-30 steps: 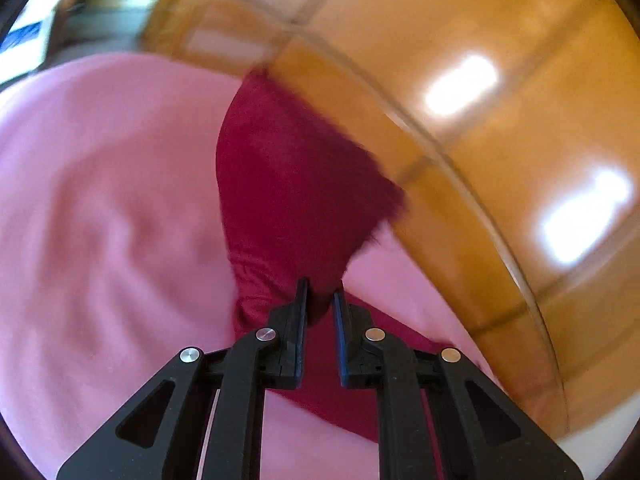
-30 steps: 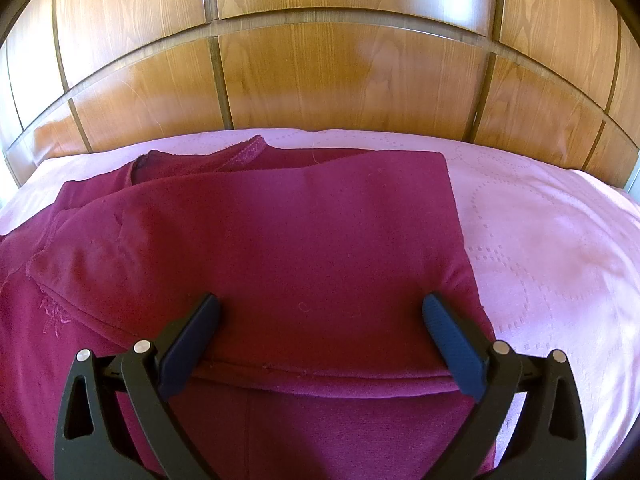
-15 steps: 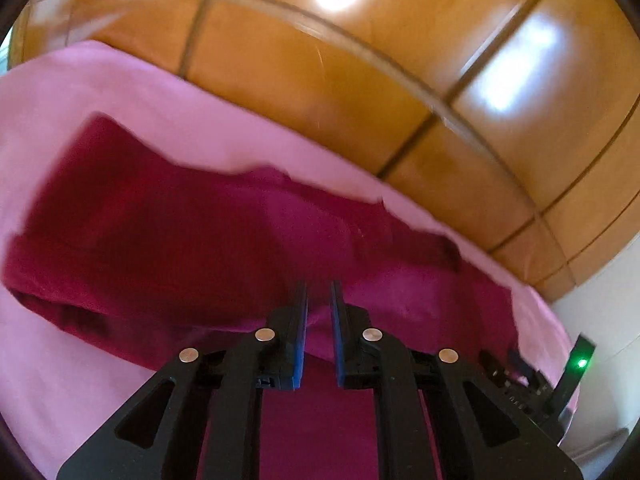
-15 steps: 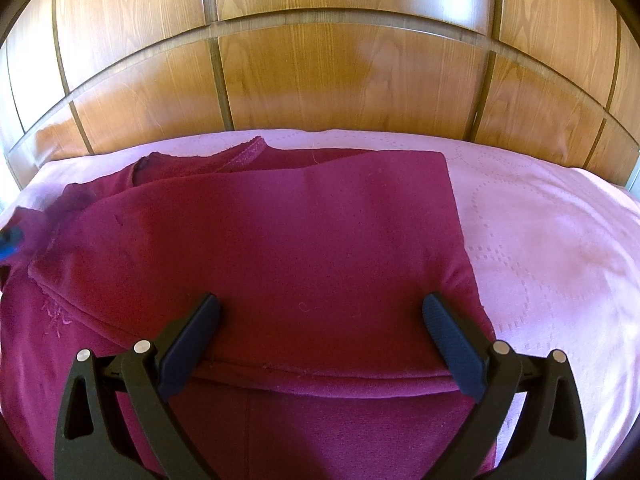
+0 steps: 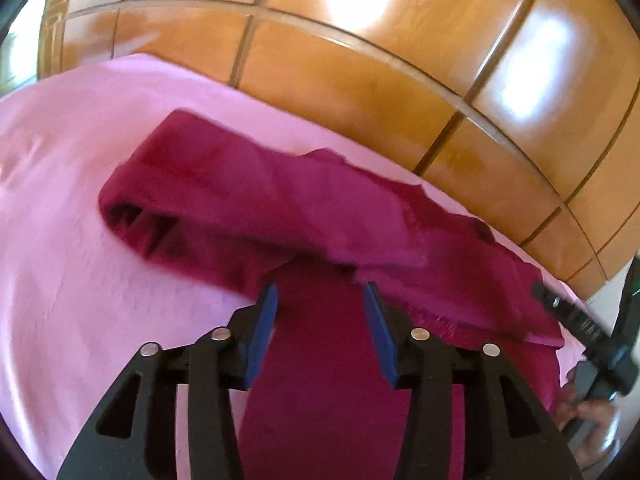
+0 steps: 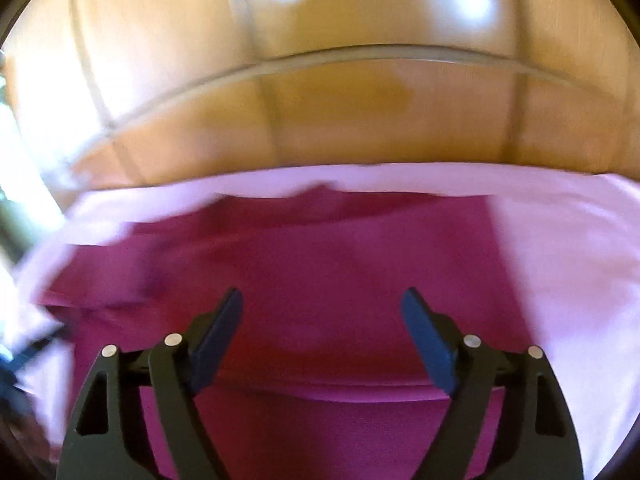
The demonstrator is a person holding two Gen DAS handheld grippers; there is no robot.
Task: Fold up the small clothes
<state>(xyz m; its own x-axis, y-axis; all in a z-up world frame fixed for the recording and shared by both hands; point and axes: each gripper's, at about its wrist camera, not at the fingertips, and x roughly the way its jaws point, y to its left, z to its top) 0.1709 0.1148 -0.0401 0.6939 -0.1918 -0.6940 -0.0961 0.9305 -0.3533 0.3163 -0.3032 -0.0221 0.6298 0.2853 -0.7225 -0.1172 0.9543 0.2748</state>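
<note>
1. Left gripper (image 5: 320, 312): fingers (image 5: 262, 330) parted, nothing between them; they hang over a strip of the maroon garment (image 5: 320, 380) running straight back beneath them.
2. Right gripper (image 6: 322, 334): fingers (image 6: 430, 344) spread wide, released, above the garment's (image 6: 320, 280) flat folded panel. View is motion-blurred; contact with the cloth cannot be told.
3. Garment lies on the pink bed sheet (image 5: 60, 240). In the left view a sleeve-like fold crosses over the strip just past the fingertips, its open cuff end pointing left.
4. In the right view a fold edge runs across just behind the fingertips; the garment's right edge is straight against the sheet (image 6: 568, 260).
5. Part of the right gripper (image 5: 576, 320) shows at the far right of the left view.
6. Beyond the bed: a wooden panelled headboard (image 5: 360, 60), glossy with light reflections.
</note>
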